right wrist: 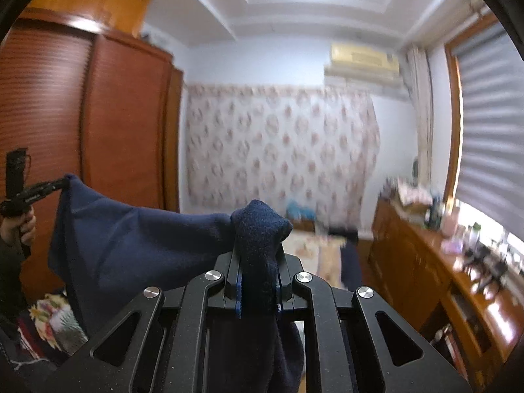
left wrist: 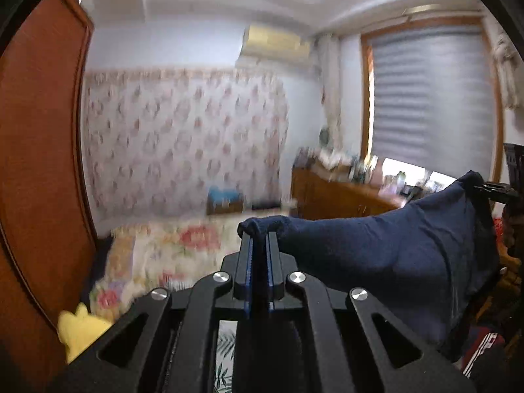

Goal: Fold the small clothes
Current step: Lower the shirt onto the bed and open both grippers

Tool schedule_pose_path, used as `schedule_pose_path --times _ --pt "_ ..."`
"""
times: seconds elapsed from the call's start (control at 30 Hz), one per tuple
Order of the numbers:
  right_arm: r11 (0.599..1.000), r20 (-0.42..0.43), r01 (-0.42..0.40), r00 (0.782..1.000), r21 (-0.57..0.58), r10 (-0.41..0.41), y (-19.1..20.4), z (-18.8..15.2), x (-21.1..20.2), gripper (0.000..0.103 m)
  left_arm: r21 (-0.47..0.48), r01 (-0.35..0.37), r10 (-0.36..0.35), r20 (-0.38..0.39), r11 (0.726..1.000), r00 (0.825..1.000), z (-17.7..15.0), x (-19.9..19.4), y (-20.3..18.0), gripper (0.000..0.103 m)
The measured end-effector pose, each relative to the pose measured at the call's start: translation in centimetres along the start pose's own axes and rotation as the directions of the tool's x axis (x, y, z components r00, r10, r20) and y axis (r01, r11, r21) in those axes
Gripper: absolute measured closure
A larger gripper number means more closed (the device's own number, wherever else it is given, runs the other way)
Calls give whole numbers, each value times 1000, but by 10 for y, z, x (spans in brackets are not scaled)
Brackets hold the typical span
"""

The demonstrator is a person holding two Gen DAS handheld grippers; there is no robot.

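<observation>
A small dark navy garment (left wrist: 393, 255) hangs stretched in the air between my two grippers. My left gripper (left wrist: 259, 239) is shut on one corner of it, the cloth bunched over the fingertips. In the left wrist view the right gripper (left wrist: 494, 190) pinches the far corner at the right edge. My right gripper (right wrist: 258, 255) is shut on a thick bunch of the navy garment (right wrist: 131, 239), which drapes down between the fingers. In the right wrist view the left gripper (right wrist: 49, 186) holds the other corner at the far left.
A bed with a floral cover (left wrist: 163, 249) lies below. A yellow plush toy (left wrist: 82, 330) sits at lower left. A red-brown wardrobe (right wrist: 98, 131) stands on the left. A wooden dresser (right wrist: 442, 262) with clutter runs along the window on the right.
</observation>
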State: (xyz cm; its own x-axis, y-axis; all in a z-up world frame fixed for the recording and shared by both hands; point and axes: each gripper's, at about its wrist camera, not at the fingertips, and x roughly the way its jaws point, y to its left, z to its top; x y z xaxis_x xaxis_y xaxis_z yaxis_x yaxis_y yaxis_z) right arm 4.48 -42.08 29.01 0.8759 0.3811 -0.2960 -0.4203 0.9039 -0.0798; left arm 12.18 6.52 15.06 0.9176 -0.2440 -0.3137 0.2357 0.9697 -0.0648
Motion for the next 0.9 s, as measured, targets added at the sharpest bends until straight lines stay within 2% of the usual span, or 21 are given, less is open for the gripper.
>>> schedule_pose_path --times 0.07,0.1,0.13,0.17,0.2,0.23,0.27,0.3,0.37,0.47,0.5,0.6,0.7,0.8,0.9 --pt "1000 -88 23 996 12 -22 -14 -21 51 92 47 -63 67 -89 997 994 -23 54 0 96" --pt "999 -131 30 991 18 -27 -20 -33 76 91 83 -78 91 -162 994 983 -40 91 2 95" --pt "999 -172 31 985 19 -27 -26 -47 104 89 80 -79 94 -199 994 975 -48 109 2 95" --pt "999 -213 45 976 1 -44 -31 -64 134 86 57 -74 86 -245 996 966 -58 129 6 89" --pt "996 -250 79 965 -28 -84 -34 -82 162 72 27 -61 66 -290 998 955 -70 146 12 87" --pt "989 -297 132 944 -69 -146 -36 -99 189 62 12 -61 61 -311 998 948 -78 155 15 83" --pt "975 -345 191 913 -111 -218 -40 -118 216 61 8 -66 65 -325 998 943 -86 159 15 79" --pt "967 -378 220 891 -126 -252 -43 -132 235 61 9 -66 65 -337 998 939 -95 159 14 77" --pt "970 -434 217 867 -110 -243 -48 -157 259 61 -5 -49 44 -359 999 932 -106 157 12 70" --pt "978 -445 200 871 -64 -207 -46 -175 260 57 5 -38 37 -380 999 924 -122 146 3 67" --pt "982 -441 181 879 -48 -184 -44 -178 256 50 -1 -30 27 -390 1000 920 -127 143 1 66" --pt "989 -427 149 894 -7 -138 -37 -183 236 41 -17 -3 -4 -411 1000 912 -143 132 -7 64" --pt "991 -424 122 901 48 -91 -29 -191 217 40 -35 17 -31 -435 999 900 -159 123 -9 63" --pt "988 -450 112 891 104 -53 -25 -214 202 40 -50 26 -46 -465 998 884 -178 120 -14 63" --pt "983 -489 111 872 144 -27 -22 -241 195 40 -49 15 -38 -500 999 865 -196 118 -17 63"
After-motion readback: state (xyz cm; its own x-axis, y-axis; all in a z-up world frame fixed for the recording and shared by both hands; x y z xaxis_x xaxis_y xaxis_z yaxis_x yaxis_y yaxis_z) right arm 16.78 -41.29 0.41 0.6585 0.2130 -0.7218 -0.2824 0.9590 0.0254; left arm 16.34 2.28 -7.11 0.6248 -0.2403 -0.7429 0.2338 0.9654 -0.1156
